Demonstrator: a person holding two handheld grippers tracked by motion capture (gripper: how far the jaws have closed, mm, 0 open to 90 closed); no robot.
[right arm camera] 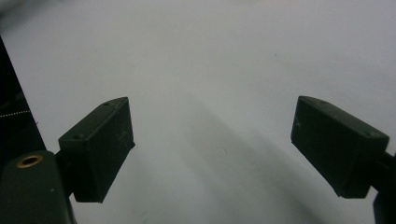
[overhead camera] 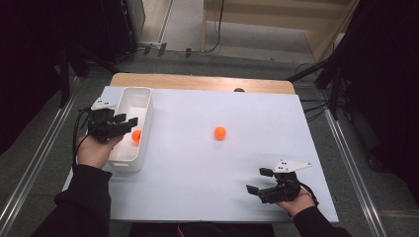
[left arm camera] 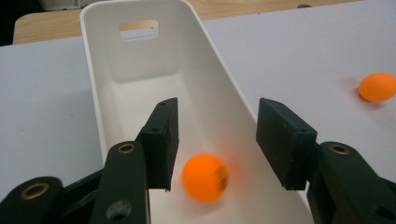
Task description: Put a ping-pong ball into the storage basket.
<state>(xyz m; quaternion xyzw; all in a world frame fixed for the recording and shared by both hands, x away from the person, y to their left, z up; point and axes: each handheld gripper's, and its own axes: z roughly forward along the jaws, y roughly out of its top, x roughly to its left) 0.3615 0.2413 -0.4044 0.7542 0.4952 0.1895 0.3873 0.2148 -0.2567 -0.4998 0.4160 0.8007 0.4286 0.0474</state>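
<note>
Inside, a smooth round orange ball blurs in the glossy white bin.

We see a glossy orange ball in a plain white plastic bin, another orange ball on the pale grey-white surface, and black jaws.

Glossy white plastic bin — smooth matt orange ball — matt white table.

Bin at the table's left edge, one ball inside it, second ball on the table mid-right, well apart from the bin
</note>
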